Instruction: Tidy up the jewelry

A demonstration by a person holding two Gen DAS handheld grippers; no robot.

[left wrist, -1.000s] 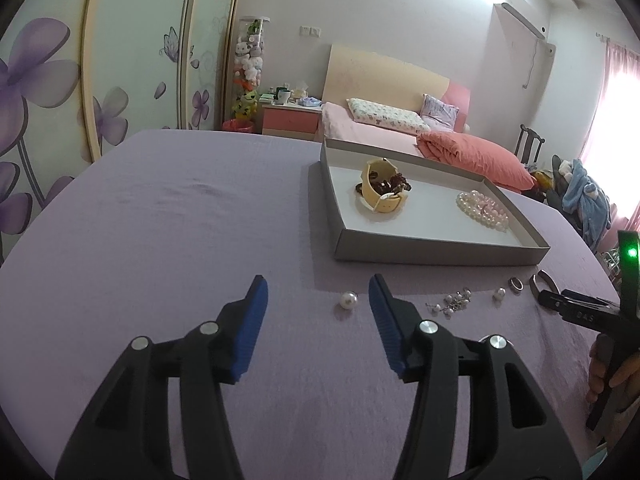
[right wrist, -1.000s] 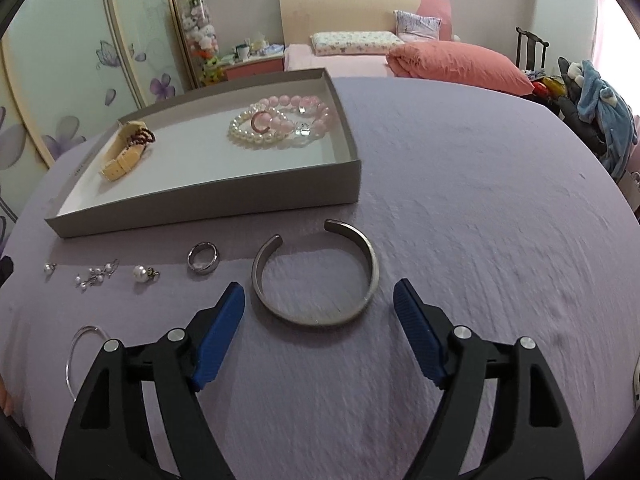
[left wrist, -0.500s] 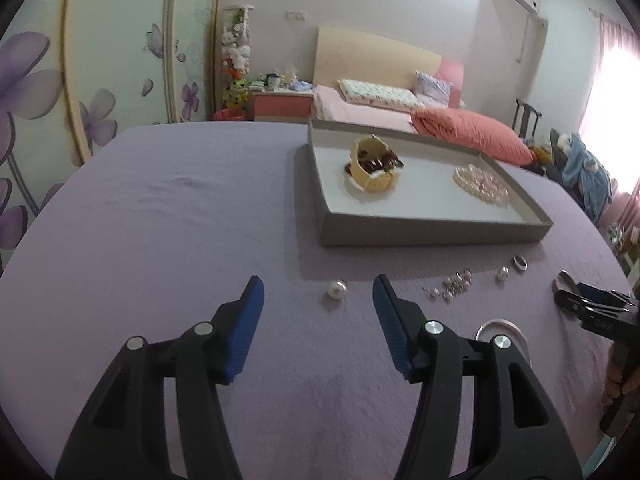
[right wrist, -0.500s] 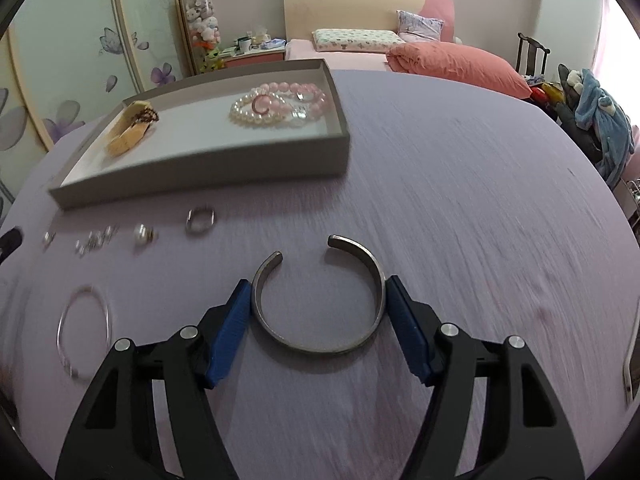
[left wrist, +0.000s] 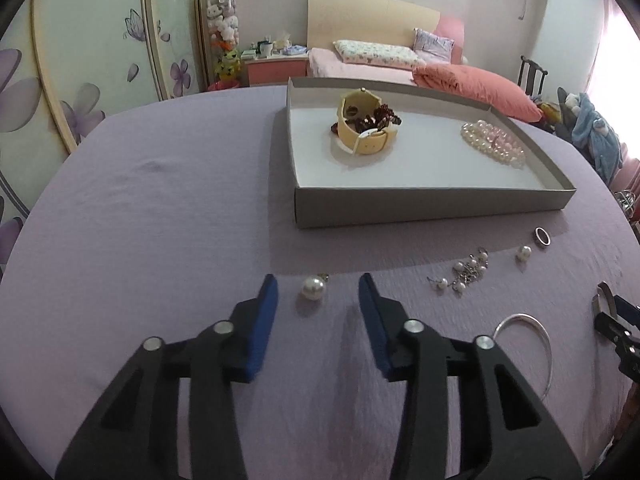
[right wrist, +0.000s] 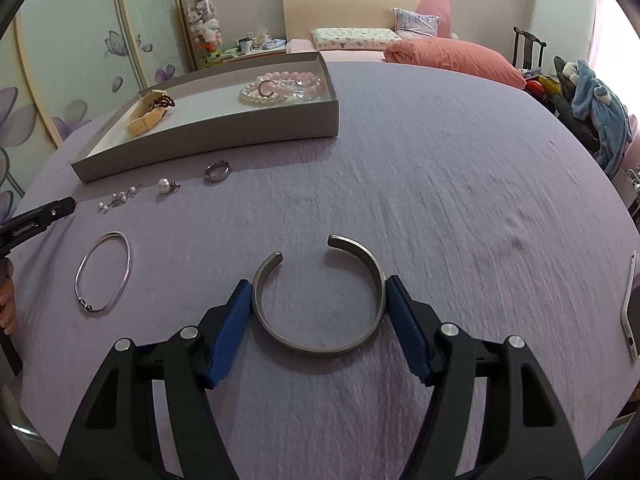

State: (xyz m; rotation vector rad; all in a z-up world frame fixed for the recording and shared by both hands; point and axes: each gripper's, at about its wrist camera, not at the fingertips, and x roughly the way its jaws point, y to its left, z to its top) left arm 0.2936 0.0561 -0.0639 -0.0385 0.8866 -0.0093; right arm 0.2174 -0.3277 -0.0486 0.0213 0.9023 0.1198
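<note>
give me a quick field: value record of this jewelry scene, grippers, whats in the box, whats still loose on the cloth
left gripper: jaws closing, either side of the pearl earring, not yet touching it
right gripper: pads against both sides of the open silver cuff
box: grey, open; holds a cream watch, dark red beads, pearl and pink bead bracelets
loose on cloth: ring, second pearl earring, small pearl cluster, thin silver bangle
surface: purple cloth
also: phone at right edge
</note>
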